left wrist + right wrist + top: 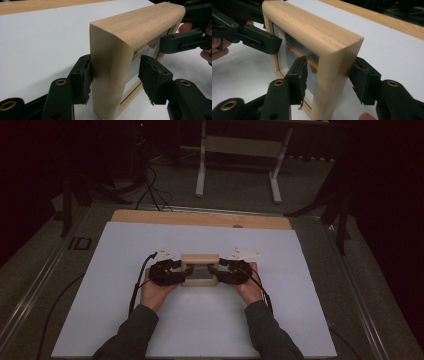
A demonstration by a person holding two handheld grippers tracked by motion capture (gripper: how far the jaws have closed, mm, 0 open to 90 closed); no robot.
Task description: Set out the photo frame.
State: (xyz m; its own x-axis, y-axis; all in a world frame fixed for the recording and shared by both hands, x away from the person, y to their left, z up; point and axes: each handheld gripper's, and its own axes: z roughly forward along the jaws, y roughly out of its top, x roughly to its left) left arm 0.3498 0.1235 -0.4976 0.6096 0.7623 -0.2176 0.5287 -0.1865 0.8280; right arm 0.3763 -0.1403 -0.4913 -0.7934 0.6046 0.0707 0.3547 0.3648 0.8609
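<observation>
While a wooden frame (200,269) stands upright mid-table (120,270) in the high view, the left gripper (113,80) straddles one side, far pad clear; the right gripper (328,80) likewise brackets its end loosely. Unclamped, the frame could topple if nudged.

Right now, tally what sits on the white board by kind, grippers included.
Wooden frame: 1
Left gripper: 1
Right gripper: 1
Total: 3
</observation>
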